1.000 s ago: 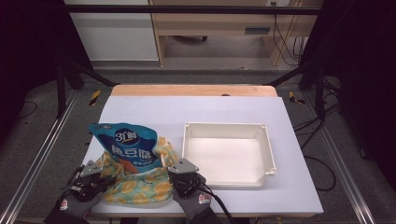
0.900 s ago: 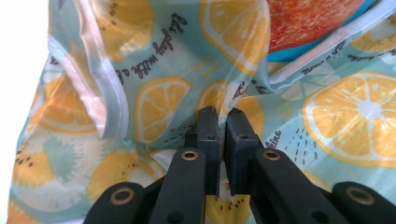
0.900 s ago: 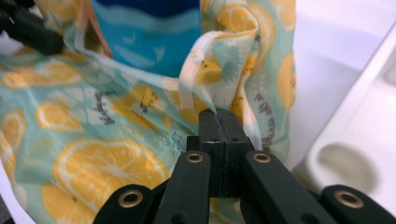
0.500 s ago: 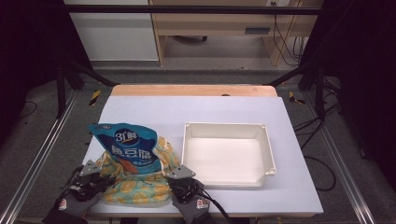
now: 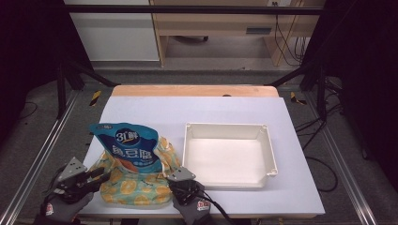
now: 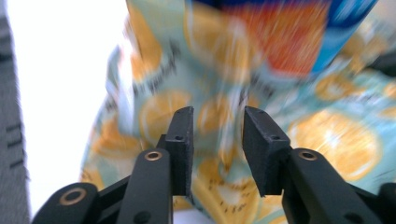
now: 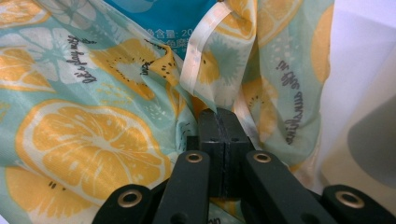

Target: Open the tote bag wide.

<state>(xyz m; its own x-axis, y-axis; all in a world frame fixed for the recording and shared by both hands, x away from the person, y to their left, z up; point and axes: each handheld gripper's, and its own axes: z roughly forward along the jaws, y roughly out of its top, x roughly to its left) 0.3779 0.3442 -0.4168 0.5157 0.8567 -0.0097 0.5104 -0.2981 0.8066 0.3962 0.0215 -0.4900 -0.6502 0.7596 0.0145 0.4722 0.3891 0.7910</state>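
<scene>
Since a second ago the left claw (image 6: 218, 140) has pulled back from the fruit-print cloth bag (image 5: 136, 185), and its jaws have just been opening, now released with nothing pinched between them. On the other side, the right claw (image 7: 218, 135) is clenched on the bag's edge fabric beside its pale handle strap (image 7: 198, 46). A blue snack pouch (image 5: 129, 145) sits half inside the bag on the surface (image 5: 197, 110). The white tray (image 5: 267, 150) stands just beside. Bagging looks partly done; the pouch must go deeper.
</scene>
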